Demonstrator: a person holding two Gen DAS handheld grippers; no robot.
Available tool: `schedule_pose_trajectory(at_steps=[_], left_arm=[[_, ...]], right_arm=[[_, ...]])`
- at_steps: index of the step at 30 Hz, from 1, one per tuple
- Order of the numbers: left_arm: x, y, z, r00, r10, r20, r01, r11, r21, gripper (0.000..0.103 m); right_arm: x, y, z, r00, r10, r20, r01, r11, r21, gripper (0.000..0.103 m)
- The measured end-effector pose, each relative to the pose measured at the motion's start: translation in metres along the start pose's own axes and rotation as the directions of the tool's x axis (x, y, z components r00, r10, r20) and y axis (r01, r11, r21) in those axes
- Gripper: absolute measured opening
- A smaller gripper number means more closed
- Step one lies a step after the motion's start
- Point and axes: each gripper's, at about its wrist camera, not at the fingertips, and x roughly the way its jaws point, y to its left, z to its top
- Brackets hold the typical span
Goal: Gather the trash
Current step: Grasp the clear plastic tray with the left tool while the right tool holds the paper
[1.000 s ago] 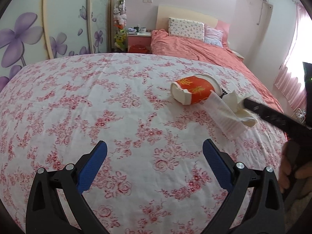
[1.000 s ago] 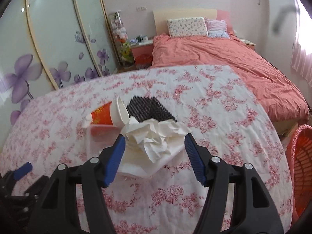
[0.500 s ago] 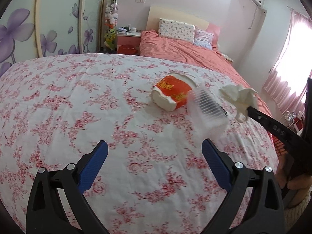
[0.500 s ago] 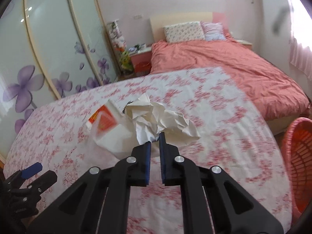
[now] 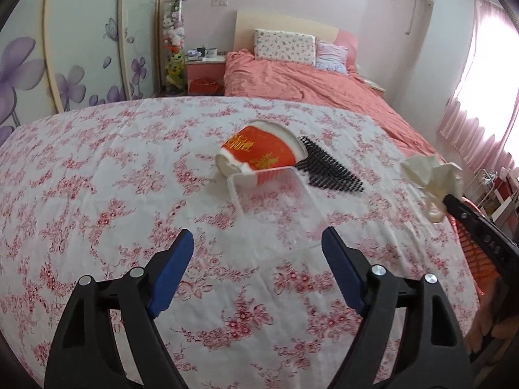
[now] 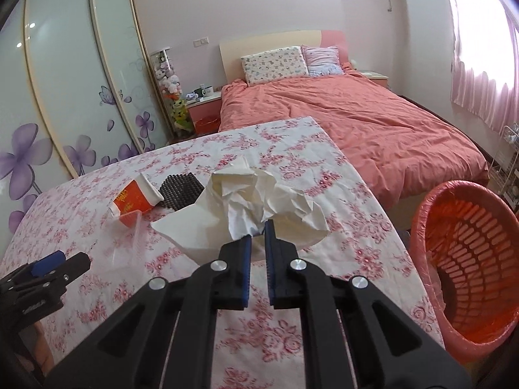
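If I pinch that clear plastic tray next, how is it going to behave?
The clear tray looks thin, so it would probably flex or crackle under the left gripper, whose jaws are closing. It seems light and may skid on the tablecloth.

Right hand-held gripper (image 6: pixel 258 227) clamped tight; left hand-held gripper (image 5: pixel 258 246) closing, nothing between.

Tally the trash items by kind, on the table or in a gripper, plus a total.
Crumpled white paper tissue, held in the right gripper: 1
Red and white paper cup, lying on its side: 1
Clear plastic tray: 1
Black spiky plastic mat: 1
Total: 4
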Motion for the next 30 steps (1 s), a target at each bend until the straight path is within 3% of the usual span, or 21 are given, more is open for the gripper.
schedule_pose_trajectory(at_steps=[15, 22, 30], left_arm=[[0.042, 0.011, 0.001, 0.994, 0.032, -0.107, -0.041, 0.995, -0.087, 0.037], [0.049, 0.003, -0.001, 0.993, 0.040, -0.111, -0.048, 0.997, -0.067, 0.008], [0.035, -0.001, -0.002, 0.996, 0.046, -0.073, -0.049, 0.998, -0.045, 0.004]], right_arm=[[0.001, -0.006, -0.010, 1.000, -0.005, -0.024, 0.005, 1.000, 0.002, 0.009], [-0.002, -0.012, -0.017, 0.999, -0.009, -0.031, 0.009, 1.000, 0.003, 0.009], [-0.014, -0.021, -0.022, 1.000, -0.014, -0.025, 0.015, 0.999, 0.029, 0.009]])
